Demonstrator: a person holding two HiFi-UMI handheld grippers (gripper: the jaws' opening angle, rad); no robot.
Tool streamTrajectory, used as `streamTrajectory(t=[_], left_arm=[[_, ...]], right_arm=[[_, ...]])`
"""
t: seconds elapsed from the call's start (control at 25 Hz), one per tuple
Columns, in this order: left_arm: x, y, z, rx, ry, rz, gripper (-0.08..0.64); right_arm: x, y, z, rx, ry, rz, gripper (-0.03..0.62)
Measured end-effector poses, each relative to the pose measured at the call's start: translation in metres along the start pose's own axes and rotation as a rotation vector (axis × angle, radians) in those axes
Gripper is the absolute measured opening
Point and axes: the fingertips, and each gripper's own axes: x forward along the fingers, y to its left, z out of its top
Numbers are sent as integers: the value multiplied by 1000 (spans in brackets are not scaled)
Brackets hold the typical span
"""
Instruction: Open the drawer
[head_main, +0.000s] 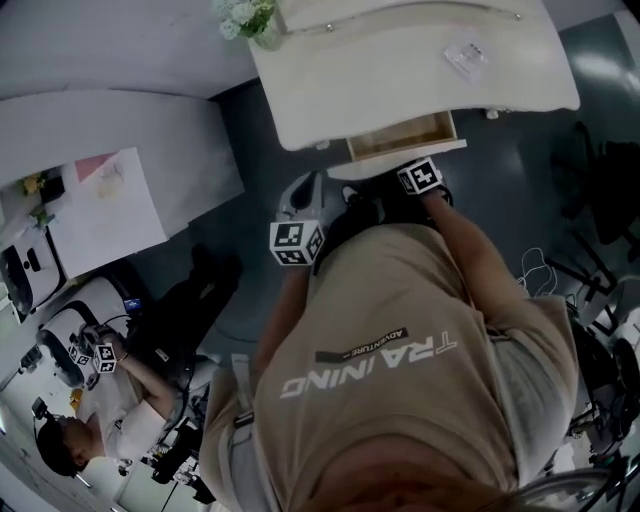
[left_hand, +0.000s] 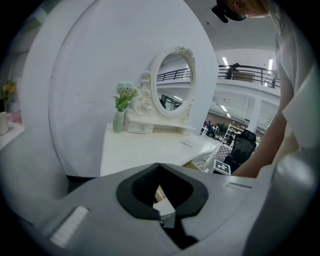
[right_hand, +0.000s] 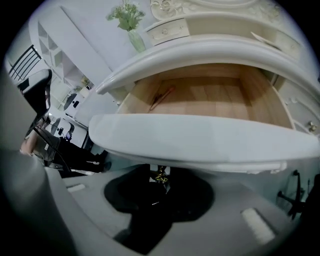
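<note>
A person in a beige printed shirt (head_main: 400, 360) stands at the front edge of a cream-white dressing table (head_main: 400, 60), one tool in each hand.

The left hand-held gripper (left_hand: 160, 180) hangs in the air just off the table's front edge, towards its left corner. It touches neither the table nor the drawer. Its jaws are pressed together with nothing held between them.

The right hand-held gripper (right_hand: 160, 184) sits below the white-fronted wooden drawer (right_hand: 215, 100), hard against the underside of its curved front panel. Its jaws are clenched on the small brass-coloured drawer handle (right_hand: 161, 176), which hangs down from the middle of that front.

The drawer stands pulled out from the middle of the table's front edge. Its pale wooden floor and side walls are in plain sight beneath the overhanging table top. Inside it, a thin reddish stick (right_hand: 161, 97) lies at a slant near the left wall; what it is cannot be told.

Farther back, a small flat clear item (head_main: 465, 55) lies on the table top towards the right edge. A slim pale green vase of white and green flowers (left_hand: 118, 121) stands upright near the back left corner. Just beside the vase, an oval mirror in an ornate white frame (left_hand: 172, 82) rises from a low white base along the back edge.
</note>
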Motion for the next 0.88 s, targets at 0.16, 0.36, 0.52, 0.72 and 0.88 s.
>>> streamTrajectory(t=[0.16,0.36,0.52,0.72,0.88], left_arm=[[-19,4,-27,-2,34,-53,-2],[-32,11,-40,29,44,-84,-2],[-45,6,-44,29,29,-74,-2],[-56,-14,-50,30,20,-62,-2],[-62,-40,-60,45,36,-49,-2]], right_arm=[[-5,8,-20,24,5,-49,132],[-4,14,-40,39,-5,-74,132],[-13,20,-61,65,24,-96,132],[-10,19,-72,42,14,-95,132],[-15,20,-77,28,-3,-84,132]])
